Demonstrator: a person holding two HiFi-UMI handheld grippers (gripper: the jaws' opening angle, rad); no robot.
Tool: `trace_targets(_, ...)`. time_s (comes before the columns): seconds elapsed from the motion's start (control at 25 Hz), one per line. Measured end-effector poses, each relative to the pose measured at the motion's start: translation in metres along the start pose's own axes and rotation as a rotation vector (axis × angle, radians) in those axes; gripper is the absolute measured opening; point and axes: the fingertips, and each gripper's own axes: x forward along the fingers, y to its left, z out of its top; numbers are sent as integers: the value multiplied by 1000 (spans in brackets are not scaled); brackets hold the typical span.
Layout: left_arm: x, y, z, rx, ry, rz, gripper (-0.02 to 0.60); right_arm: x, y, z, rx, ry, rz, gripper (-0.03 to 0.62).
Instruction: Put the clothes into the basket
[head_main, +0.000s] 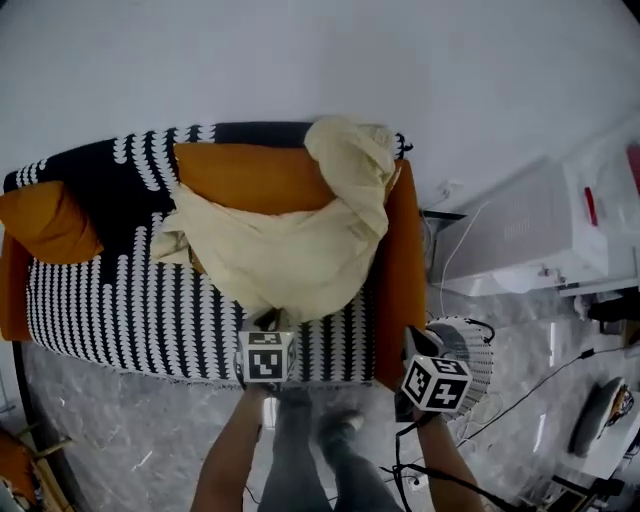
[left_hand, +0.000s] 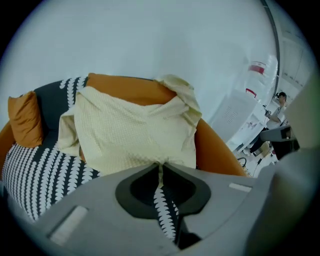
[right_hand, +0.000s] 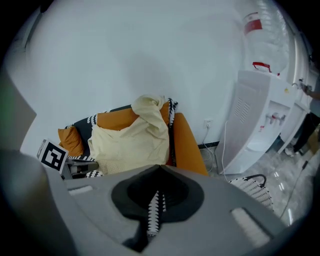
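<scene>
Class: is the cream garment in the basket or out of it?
Out: the cream garment drapes over the sofa; the basket stands beside it.

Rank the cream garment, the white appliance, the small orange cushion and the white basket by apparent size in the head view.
1. cream garment
2. white appliance
3. small orange cushion
4. white basket; it is partly covered, so its place below the cushion is unsure.

No legible txt, brand or nr anywhere. Left cube (head_main: 267, 358) & right cube (head_main: 437, 384), 6 o'clock in head view, carry only b/w square markers. Red label on water jug (right_hand: 260, 40), 1 o'clock in right gripper view: unreadable.
</scene>
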Motion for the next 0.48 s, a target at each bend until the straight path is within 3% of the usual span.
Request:
trace_targets(0.28,-83,-24,52,108,-86,11,35,-50,32,47,-95,-91,54,3)
trace_targets(0.48,-130,-30,80,110,-148,41,35,-87,42,76,-72,-167,77,3)
